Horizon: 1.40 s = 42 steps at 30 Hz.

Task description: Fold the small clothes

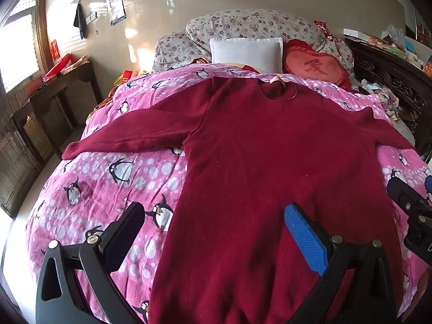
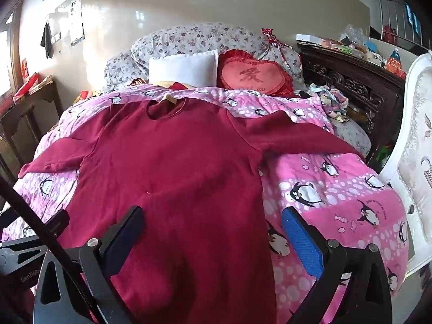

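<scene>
A dark red long-sleeved top [image 1: 270, 156] lies flat on the pink penguin quilt [image 1: 102, 183], neck away from me, both sleeves spread out sideways. It also shows in the right wrist view [image 2: 172, 167]. My left gripper [image 1: 214, 221] is open and empty above the top's lower left edge. My right gripper [image 2: 212, 225] is open and empty above the top's lower right edge. The right gripper's body also shows at the right border of the left wrist view [image 1: 410, 205]. The top's hem is hidden below both views.
A white pillow [image 1: 245, 51], a red heart cushion [image 1: 316, 66] and a floral duvet [image 1: 243, 24] lie at the bed's head. A dark wooden table [image 1: 54, 94] stands left. A carved dark headboard [image 2: 356, 86] and a white chair [image 2: 415, 140] stand right.
</scene>
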Tool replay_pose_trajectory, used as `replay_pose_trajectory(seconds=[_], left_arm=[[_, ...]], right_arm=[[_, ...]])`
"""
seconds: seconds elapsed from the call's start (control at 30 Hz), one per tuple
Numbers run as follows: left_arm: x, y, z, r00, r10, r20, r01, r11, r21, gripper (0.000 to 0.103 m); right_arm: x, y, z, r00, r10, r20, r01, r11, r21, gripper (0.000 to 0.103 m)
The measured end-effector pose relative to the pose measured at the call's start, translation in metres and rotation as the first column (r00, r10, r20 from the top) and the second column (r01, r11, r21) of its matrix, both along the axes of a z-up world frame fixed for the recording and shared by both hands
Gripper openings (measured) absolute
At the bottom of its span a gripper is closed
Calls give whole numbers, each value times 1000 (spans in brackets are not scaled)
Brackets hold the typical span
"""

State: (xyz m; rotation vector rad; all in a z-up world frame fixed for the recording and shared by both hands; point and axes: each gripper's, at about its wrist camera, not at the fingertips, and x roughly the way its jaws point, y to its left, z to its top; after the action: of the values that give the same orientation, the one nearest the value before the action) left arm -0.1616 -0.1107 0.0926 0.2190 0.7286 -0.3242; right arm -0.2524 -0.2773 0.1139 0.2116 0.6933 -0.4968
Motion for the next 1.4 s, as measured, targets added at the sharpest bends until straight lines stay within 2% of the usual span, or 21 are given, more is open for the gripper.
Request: replay_pose_trajectory(seconds=[0.7,1.3,1.4], left_arm=[[28,-11,-23,998,13,-58,-13,1000,5,103],[62,-16,-29,995,21,-93,-21,1000,-2,103],[67,-14,-30,995,29,-100,-30,1000,-6,103]], right_arm=[[30,-9,-17,1000,0,-26,0,1000,7,103],[73,-13,-23,998,19,-60,-19,1000,4,103],[79,-11,-23,999,21,-43,-21,1000,3,103]])
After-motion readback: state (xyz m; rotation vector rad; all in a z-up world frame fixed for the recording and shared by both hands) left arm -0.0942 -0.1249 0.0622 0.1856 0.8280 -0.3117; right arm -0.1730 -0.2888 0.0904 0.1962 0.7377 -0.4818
